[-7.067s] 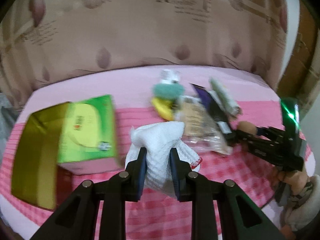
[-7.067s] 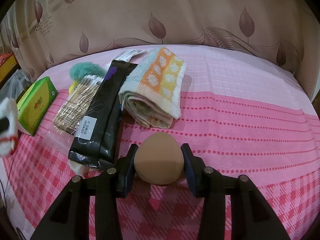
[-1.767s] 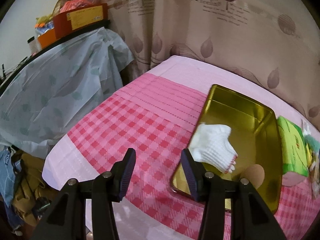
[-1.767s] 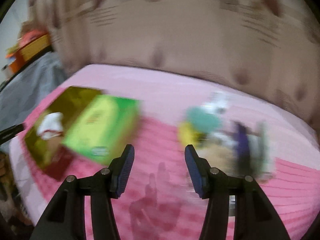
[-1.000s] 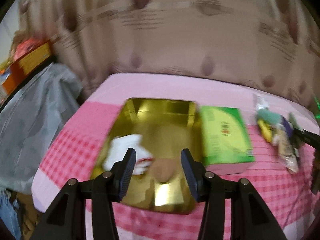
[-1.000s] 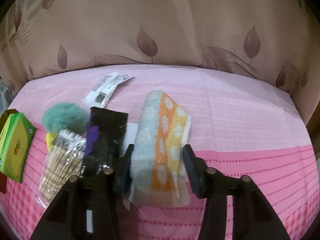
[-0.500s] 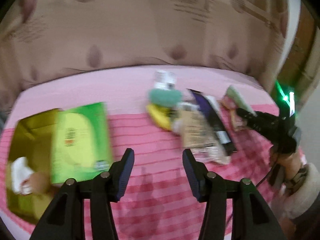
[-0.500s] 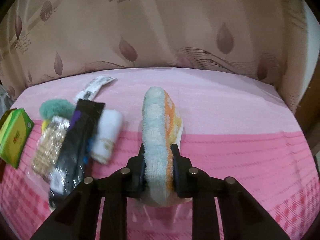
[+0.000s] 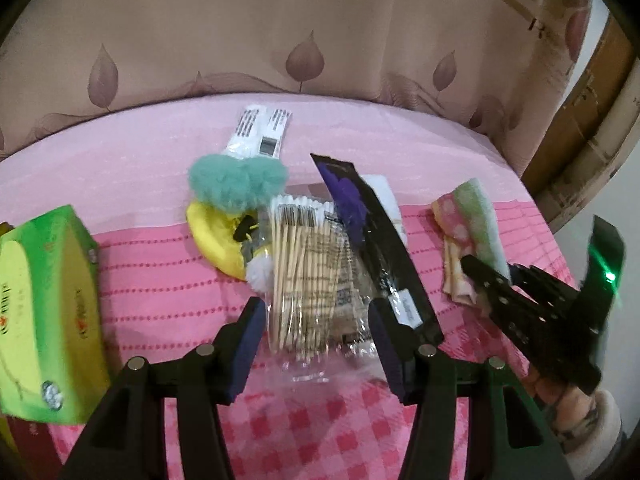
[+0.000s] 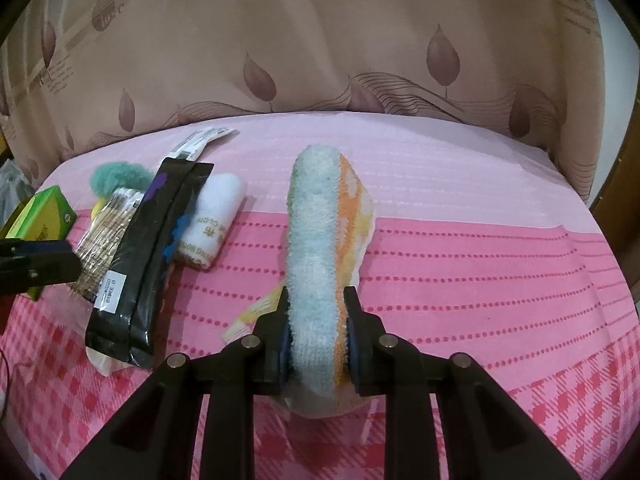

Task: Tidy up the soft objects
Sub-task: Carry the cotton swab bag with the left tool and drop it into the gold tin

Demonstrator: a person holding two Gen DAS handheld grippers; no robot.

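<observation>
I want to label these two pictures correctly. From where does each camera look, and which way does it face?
Left wrist: sits on the open left gripper, looks down at the cotton swab pack; the right gripper shows at right.
Right wrist: sits on the right gripper, shut on the folded towel.
Shared: towel, black packet, green box.

1. Your left hand-held gripper (image 9: 316, 330) hangs over the near end of the cotton swab packet (image 9: 310, 276), which lies on the tabletop (image 9: 440, 152).
2. Left of that packet sits the tissue box (image 9: 44, 312); just behind it lie the fluffy puff (image 9: 236, 178) and a flat sachet (image 9: 260, 132).
3. The long pouch (image 9: 376, 248) lies along the packet's right side.
4. Further right, your right hand-held gripper (image 10: 316, 338) clamps the folded towel (image 10: 320, 248), with the rolled cloth (image 10: 214, 220) between towel and pouch.
</observation>
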